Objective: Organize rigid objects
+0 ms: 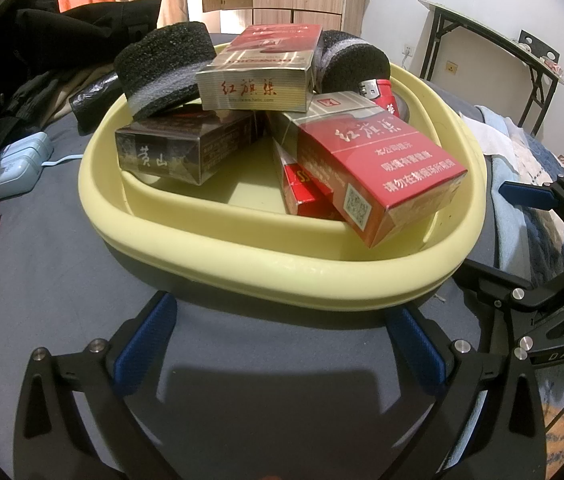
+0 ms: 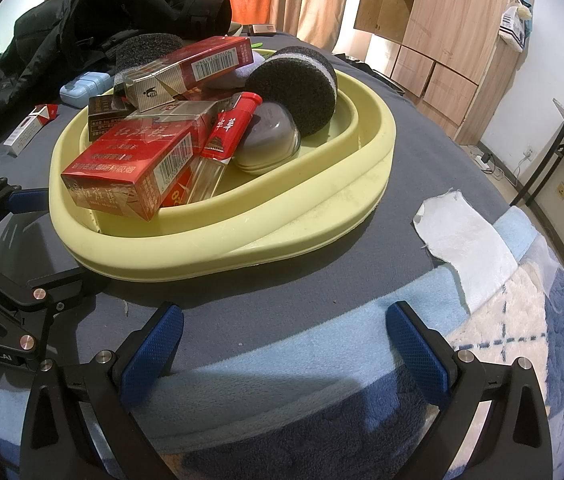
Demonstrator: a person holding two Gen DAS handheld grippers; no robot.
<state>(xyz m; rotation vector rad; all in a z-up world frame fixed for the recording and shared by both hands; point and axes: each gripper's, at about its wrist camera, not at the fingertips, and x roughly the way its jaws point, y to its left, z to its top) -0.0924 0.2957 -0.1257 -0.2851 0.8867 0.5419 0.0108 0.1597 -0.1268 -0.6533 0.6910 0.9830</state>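
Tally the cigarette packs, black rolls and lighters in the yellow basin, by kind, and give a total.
In the yellow basin:
Cigarette packs: 4
Black rolls: 2
Lighter: 1
Total: 7

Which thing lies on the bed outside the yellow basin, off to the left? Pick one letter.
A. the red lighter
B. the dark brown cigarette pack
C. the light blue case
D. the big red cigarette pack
C: the light blue case rests on the grey bedcover left of the yellow basin, while the red lighter, the dark brown pack and the big red pack all sit inside it.
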